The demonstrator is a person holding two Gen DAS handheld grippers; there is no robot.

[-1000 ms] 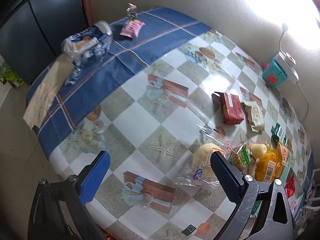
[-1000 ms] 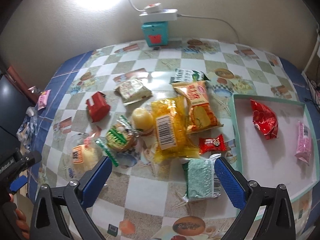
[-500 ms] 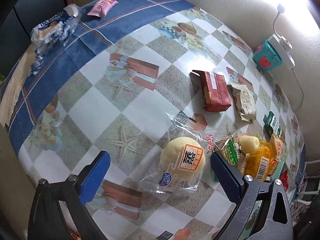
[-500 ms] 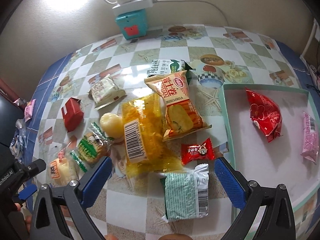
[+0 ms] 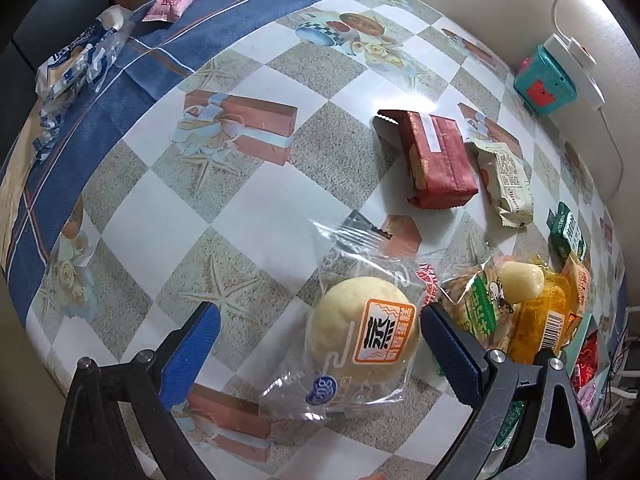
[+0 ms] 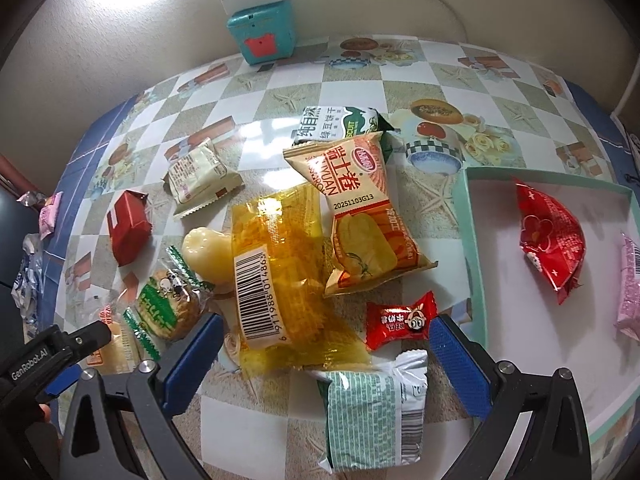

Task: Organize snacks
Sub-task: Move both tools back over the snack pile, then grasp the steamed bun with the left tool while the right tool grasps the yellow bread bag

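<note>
My left gripper [image 5: 318, 330] is open, its blue fingers straddling a clear-wrapped pale bun [image 5: 362, 334] with an orange label that lies on the table. A dark red packet [image 5: 434, 158] and a cream packet [image 5: 506, 182] lie beyond it. My right gripper [image 6: 326, 338] is open low over the snack pile: a yellow bag [image 6: 280, 280], an orange bag [image 6: 364, 212], a small red candy [image 6: 400, 320] and a green-and-silver packet [image 6: 374, 408] nearest between its fingers. The teal-rimmed tray [image 6: 468, 236] at right holds a red packet [image 6: 550, 240] and a pink one [image 6: 630, 284].
A teal box [image 6: 262, 34] with a white power strip stands by the back wall. A pink packet [image 5: 174, 0] and a blue-white wrapper [image 5: 74, 66] lie on the tablecloth's blue border at the far left. The left gripper's body [image 6: 44, 356] shows at the right view's lower left.
The left gripper has advanced and dropped toward the bun, which now sits between its fingers. The right gripper has moved forward and lower over the pile; both stayed open.
</note>
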